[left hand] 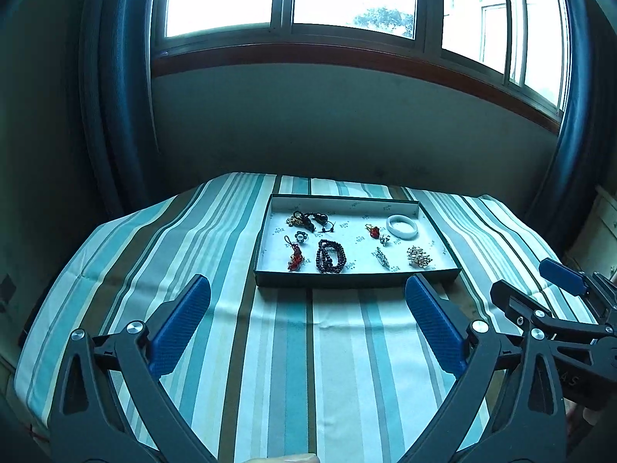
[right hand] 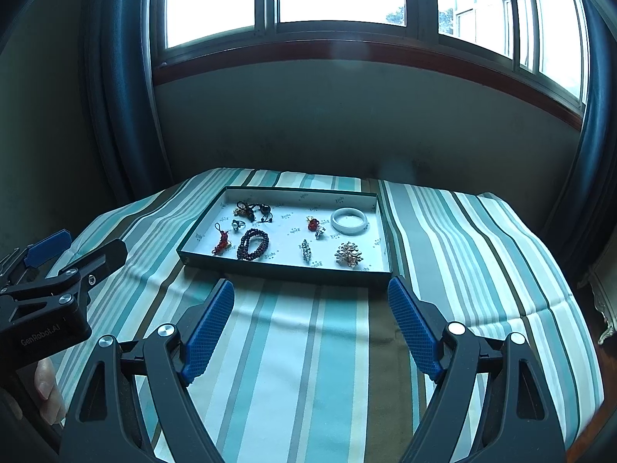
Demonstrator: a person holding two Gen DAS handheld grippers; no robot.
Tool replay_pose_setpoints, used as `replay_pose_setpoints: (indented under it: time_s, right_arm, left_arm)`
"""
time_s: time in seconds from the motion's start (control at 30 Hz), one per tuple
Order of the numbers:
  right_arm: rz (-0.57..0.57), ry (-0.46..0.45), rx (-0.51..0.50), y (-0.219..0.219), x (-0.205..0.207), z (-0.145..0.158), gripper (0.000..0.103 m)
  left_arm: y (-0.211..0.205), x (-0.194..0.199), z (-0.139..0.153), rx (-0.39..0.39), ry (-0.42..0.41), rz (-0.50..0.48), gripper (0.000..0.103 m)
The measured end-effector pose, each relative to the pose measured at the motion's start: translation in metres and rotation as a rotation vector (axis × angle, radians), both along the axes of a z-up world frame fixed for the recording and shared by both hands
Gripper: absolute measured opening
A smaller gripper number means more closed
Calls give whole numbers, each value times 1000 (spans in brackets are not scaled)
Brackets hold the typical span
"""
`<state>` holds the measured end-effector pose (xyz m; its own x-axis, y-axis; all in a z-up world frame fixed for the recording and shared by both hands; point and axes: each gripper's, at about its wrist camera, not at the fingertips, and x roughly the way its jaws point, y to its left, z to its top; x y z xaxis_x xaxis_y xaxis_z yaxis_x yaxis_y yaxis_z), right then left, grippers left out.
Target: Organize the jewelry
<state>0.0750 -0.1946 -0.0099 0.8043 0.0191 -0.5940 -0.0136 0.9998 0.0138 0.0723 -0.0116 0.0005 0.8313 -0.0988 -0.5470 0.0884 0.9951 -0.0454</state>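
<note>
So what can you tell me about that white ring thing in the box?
The white bangle is a smooth, thick, closed hoop that looks like pale stone or glass. It lies flat on the printed paper lining of the shallow green tray, in the far right corner, close to the wall. A small red charm and a silvery piece sit just to its left; whether they touch it is unclear. Neither gripper is near it.

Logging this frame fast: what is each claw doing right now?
Left claw: open, holding nothing.
Right claw: open, holding nothing.
</note>
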Motion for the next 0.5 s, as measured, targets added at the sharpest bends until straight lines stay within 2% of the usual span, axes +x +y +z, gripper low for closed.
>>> replay_pose_setpoints:
  time_s: [0.23,0.33,0.47,0.5]
  right_arm:
    - [-1,14,2,-4,7,-4,81]
    - [-6,22,-7,-9,12,-6,81]
    - [-51,25,-10,-36,27,-12,81]
    - [-70,29,-2,-49,33,-15,86]
  left_arm:
    - [-2,5,-2,6,3,-8,101]
    - [-1,11,-3,31,-9,24,101]
    - [18,36,-14,16,59,69,101]
    - [27,45,-19,6,74,98,101]
